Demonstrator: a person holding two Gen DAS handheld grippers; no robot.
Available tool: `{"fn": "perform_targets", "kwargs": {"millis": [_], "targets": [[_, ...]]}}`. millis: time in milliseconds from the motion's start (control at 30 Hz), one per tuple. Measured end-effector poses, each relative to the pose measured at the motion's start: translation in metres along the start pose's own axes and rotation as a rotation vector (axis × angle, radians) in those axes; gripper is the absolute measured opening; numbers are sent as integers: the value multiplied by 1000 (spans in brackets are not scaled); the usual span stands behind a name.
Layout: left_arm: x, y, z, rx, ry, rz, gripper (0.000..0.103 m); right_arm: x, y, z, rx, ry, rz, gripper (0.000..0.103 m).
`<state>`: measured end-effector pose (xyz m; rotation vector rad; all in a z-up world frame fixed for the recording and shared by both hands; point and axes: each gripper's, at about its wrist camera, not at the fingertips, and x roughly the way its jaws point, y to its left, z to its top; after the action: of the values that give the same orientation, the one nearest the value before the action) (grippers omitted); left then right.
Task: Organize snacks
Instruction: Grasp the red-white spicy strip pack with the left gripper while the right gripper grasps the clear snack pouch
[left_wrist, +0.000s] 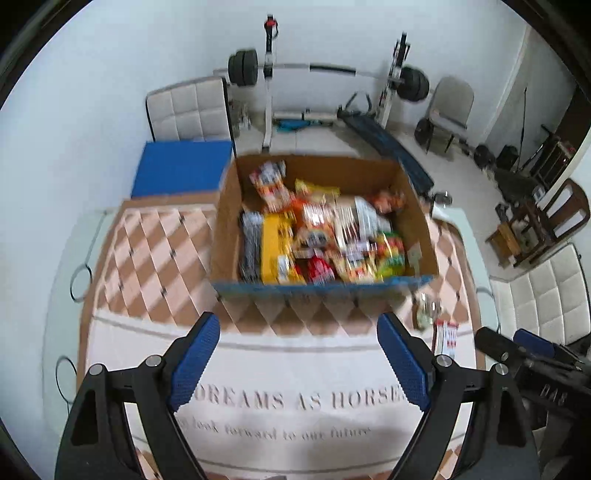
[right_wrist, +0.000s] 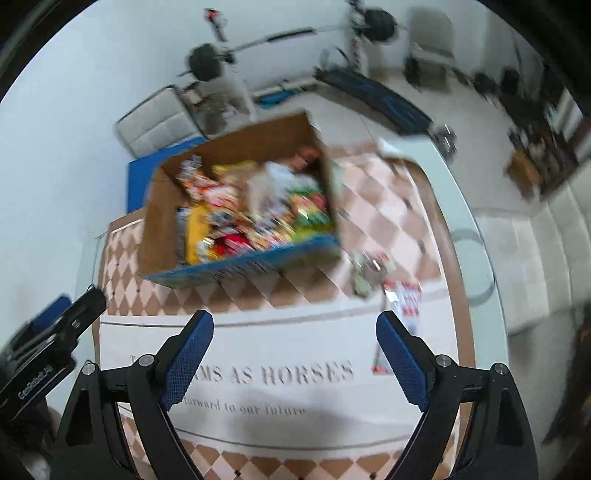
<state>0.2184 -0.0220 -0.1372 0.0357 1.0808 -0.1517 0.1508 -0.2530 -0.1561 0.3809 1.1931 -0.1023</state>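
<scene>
A table covered with a brown-and-pink diamond-patterned cloth (left_wrist: 147, 258) is seen, with an open brown cardboard box (left_wrist: 417, 221) packed with colourful snack packets (left_wrist: 317, 236) set at 12 o'clock. Two loose packets, greenish (right_wrist: 365, 275) and red-and-white (right_wrist: 404, 299), are seen at 2 o'clock of it. The left gripper (left_wrist: 299, 354) and right gripper (right_wrist: 295, 349) are held wide apart, nothing between their blue-padded fingers.

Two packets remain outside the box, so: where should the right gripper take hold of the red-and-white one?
The red-and-white packet lies flat on the tablecloth, right of the cardboard box. The open right gripper would likely best come from above, pinching across its narrow width.
</scene>
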Motion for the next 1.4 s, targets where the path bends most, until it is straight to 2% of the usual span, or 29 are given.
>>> {"fn": "perform_targets", "kwargs": {"millis": [233, 400, 533, 700, 767, 833, 933, 1033, 1100, 1133, 1167, 1200, 1300, 1400], "targets": [[72, -71, -37, 62, 185, 16, 87, 59, -116, -25, 210, 173, -53, 92], [133, -139, -50, 66, 359, -94, 87, 102, -183, -41, 302, 268, -64, 92], [173, -189, -56, 97, 445, -129, 87, 123, -220, -45, 325, 300, -78, 91], [215, -237, -64, 146, 520, -124, 87, 140, -257, -41, 305, 324, -112, 72], [225, -248, -68, 158, 539, -122, 87, 144, -269, -40, 304, 333, -116, 67], [235, -259, -73, 173, 560, -104, 87, 148, -278, -38, 291, 343, -142, 66], [245, -270, -81, 196, 585, -84, 87, 151, -292, -37, 304, 353, -127, 66], [245, -283, -86, 255, 556, -47, 86, 154, -299, -35, 295, 356, -134, 66], [242, -291, -89, 294, 535, -19, 80, 156, -303, -34, 292, 362, -134, 66], [240, -292, -89, 298, 530, -20, 71, 157, -303, -34, 291, 364, -134, 66], [238, -294, -90, 300, 524, -21, 58, 158, -304, -33, 290, 366, -131, 66], [235, -295, -90, 304, 517, -22, 51, 159, -306, -32, 289, 366, -128, 66], [232, -288, -91, 303, 523, -7, 49, 158, -303, -29, 286, 363, -112, 66], [229, -259, -93, 252, 531, 13, 48, 157, -291, -21, 270, 358, -76, 66]]}}
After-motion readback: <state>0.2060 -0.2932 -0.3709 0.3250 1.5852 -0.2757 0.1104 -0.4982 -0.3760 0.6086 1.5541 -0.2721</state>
